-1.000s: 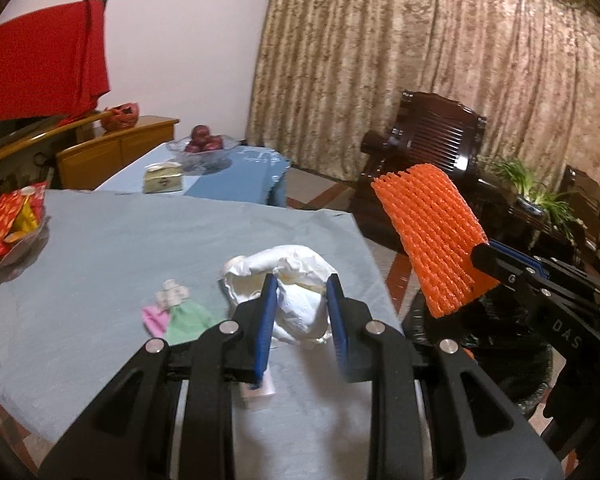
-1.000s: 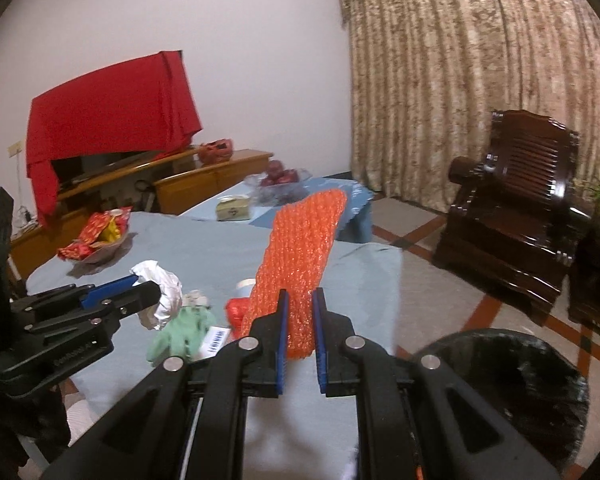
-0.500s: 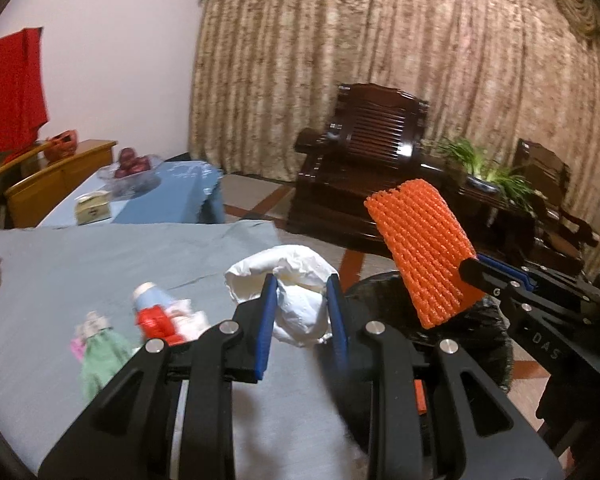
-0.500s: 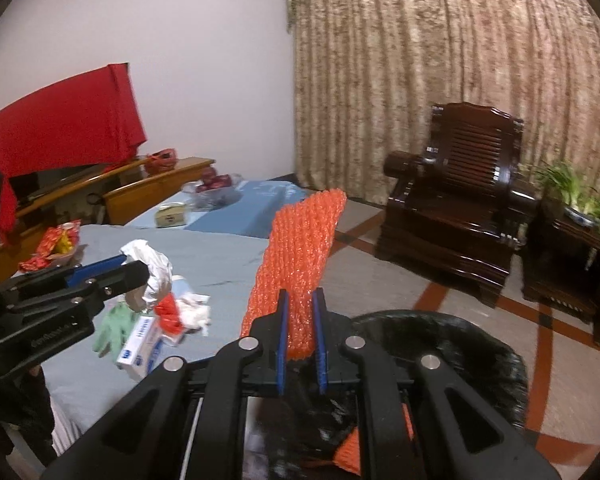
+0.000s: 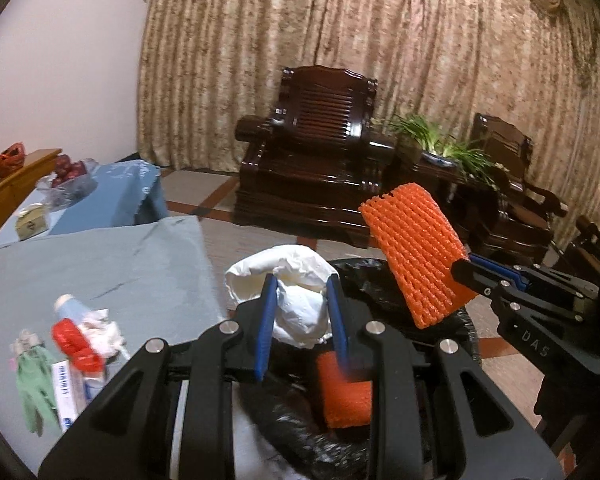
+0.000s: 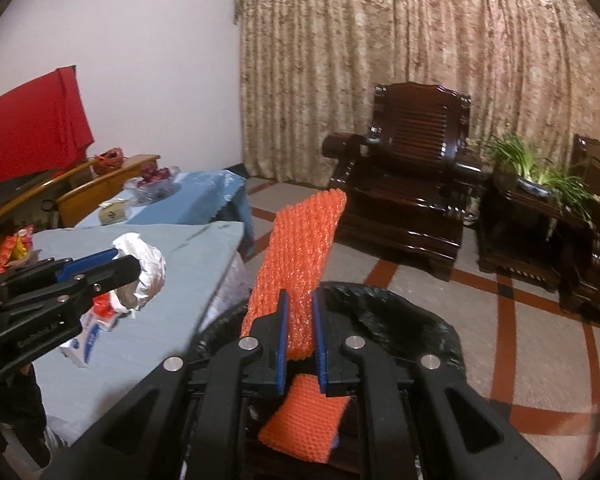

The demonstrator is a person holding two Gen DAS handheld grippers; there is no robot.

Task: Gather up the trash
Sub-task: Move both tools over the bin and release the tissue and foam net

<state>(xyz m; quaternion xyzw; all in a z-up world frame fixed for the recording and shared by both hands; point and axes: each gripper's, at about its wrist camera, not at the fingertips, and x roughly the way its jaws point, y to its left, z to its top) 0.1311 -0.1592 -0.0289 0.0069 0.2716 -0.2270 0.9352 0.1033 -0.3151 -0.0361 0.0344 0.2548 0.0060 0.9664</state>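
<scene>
My left gripper point(image 5: 302, 286) is shut on a crumpled white paper wad point(image 5: 296, 292), held over the near rim of a black-lined trash bin point(image 5: 364, 272). To its right, my right gripper point(image 6: 299, 300) is shut on an orange foam net sleeve point(image 6: 300, 248), also above the bin point(image 6: 404, 316). A second orange foam net point(image 6: 306, 424) lies inside the bin. On the grey table point(image 5: 100, 264) remain a green glove point(image 5: 36, 388), a white box point(image 5: 66, 392), red wrapping point(image 5: 74, 344) and crumpled tissue point(image 5: 102, 330). In the right wrist view the left gripper point(image 6: 124, 276) with its wad point(image 6: 144, 268) hangs at the table's corner.
A dark wooden armchair point(image 5: 320, 160) stands beyond the bin, with a side table bearing a potted plant point(image 5: 440, 144) to its right. A low blue-covered table point(image 5: 108, 196) with a fruit bowl point(image 5: 66, 176) sits at the left. Curtains fill the back wall.
Both grippers have swung right, off the table to above the trash bin, each keeping hold of its item. The table litter has slid to the left of the views.
</scene>
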